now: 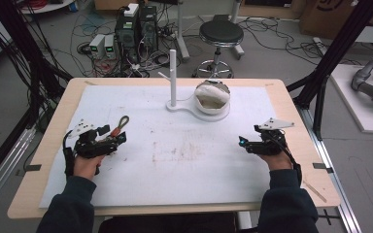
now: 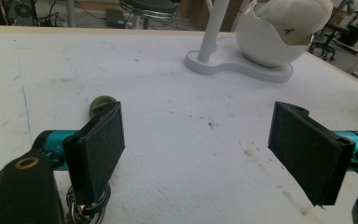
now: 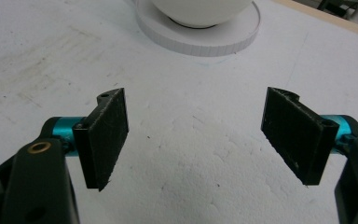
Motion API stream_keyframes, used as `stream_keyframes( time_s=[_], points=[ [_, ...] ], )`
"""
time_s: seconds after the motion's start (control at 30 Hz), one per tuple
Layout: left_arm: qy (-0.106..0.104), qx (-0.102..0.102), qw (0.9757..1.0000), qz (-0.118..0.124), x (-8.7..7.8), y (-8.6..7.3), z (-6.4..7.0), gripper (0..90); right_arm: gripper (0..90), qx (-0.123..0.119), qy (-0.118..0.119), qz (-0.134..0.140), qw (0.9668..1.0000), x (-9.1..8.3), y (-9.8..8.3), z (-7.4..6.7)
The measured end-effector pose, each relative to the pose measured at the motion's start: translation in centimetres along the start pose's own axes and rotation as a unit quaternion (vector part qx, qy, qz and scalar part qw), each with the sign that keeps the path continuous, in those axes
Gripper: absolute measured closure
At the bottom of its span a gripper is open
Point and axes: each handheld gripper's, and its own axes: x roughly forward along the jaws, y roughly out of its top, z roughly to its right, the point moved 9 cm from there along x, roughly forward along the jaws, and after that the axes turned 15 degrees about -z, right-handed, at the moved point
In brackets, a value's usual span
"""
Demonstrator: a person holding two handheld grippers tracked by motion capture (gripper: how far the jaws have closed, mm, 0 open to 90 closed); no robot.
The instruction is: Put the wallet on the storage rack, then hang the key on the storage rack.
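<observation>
Table (image 1: 291,104): light wood edge, covered by a white foam sheet (image 1: 141,179) with brownish stains mid-sheet and a faint blue line at one side. Stand (image 1: 173,73) and bowl (image 1: 212,99): white; cream lump inside the bowl. Left gripper (image 1: 116,137) and right gripper (image 1: 246,142): black, with black pads (image 2: 100,149), teal bars, brass rivets, grey top plates. Ring (image 2: 100,103): olive green. Sleeves (image 1: 70,206): dark navy. Stool (image 1: 220,33): black seat, chrome base.

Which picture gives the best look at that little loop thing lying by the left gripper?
The high view: the key ring strap lies whole beside the left gripper. The left gripper view catches bits behind its jaw.
</observation>
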Motion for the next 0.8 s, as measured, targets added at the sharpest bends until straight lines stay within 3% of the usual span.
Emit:
stream_keyframes(
  time_s=[0.33, 0.53, 0.63, 0.8],
  points=[
    [0.004, -0.007, 1.0000, 0.002, -0.3, 0.0, -0.4, 18.4, 22.2, 0.036, -0.008, 0.048, 0.9982, -0.9, 0.4, 0.5],
    [0.010, -0.009, 0.9999, 0.006, -0.5, 0.2, -0.8, 18.4, 22.3, 0.033, -0.006, 0.044, 0.9985, -0.4, 0.0, 0.1],
    [0.026, -0.019, 0.9994, -0.008, -0.7, -0.2, -1.5, 18.3, 22.8, 0.030, -0.003, 0.043, 0.9986, -0.2, -0.2, 0.0],
    [0.040, -0.020, 0.9990, -0.008, -1.1, -0.1, -2.1, 18.3, 22.9, 0.022, -0.001, 0.041, 0.9989, 0.1, -0.2, -0.2]
  ],
)
